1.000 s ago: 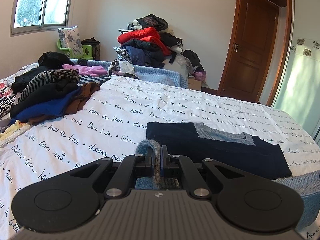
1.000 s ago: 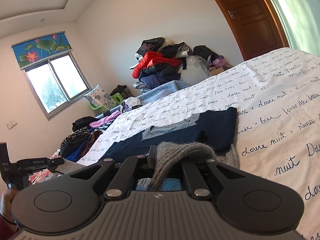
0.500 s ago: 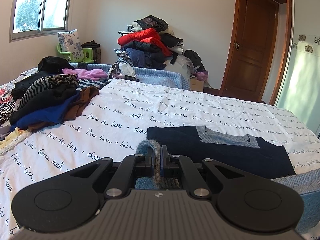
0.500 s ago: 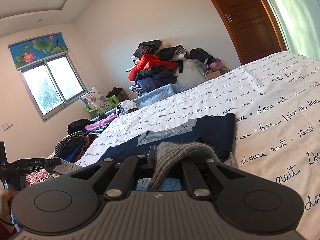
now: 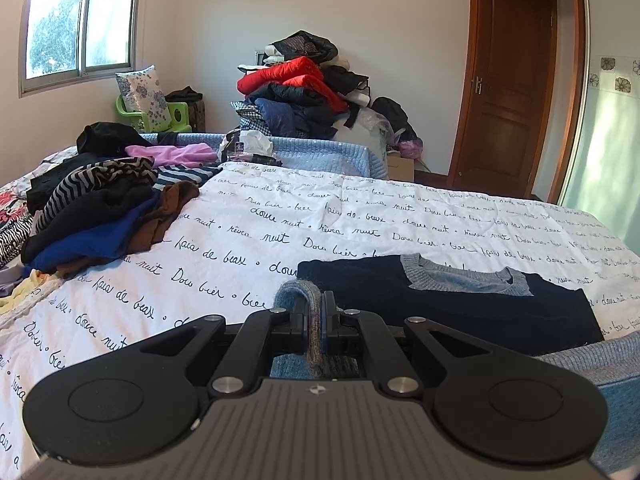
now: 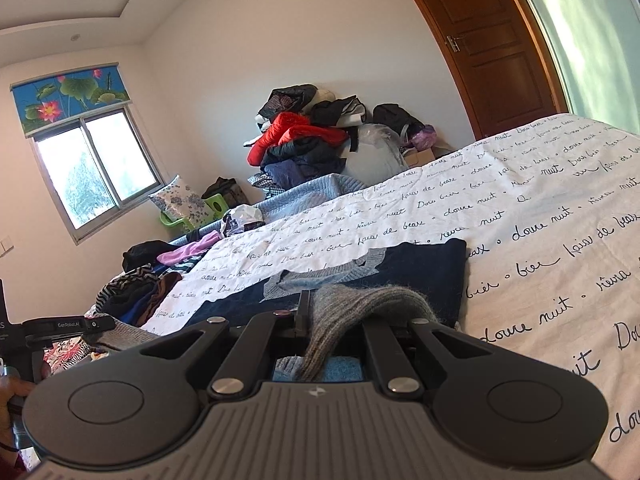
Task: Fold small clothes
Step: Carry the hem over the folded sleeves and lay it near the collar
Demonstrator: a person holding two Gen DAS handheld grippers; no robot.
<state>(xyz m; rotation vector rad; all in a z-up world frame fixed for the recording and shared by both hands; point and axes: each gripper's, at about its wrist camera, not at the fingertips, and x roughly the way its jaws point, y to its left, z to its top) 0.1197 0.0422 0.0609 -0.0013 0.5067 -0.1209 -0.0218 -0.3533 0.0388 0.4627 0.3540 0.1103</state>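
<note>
**Matte black grippers, silver screws**

Each gripper, left (image 5: 316,316) and right (image 6: 320,312), had a ribbed grey housing, two round black discs, black linkage arms with silver screw heads and blue finger pads; the left one's side bore white lettering

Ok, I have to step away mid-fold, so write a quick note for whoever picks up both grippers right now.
Left gripper: shut on the sweater's blue-grey knit edge.
Right gripper: shut on a grey knit fold of the same sweater.
Sweater: navy part with its grey collar lies flat on the white script-print bedspread, ahead of both grippers; the near edge is lifted.
Done: sweater spread, near edge gripped at two points.
Left: probably carry the edge forward over the navy part, release, finish folding. More clothes wait in the pile at left.
</note>
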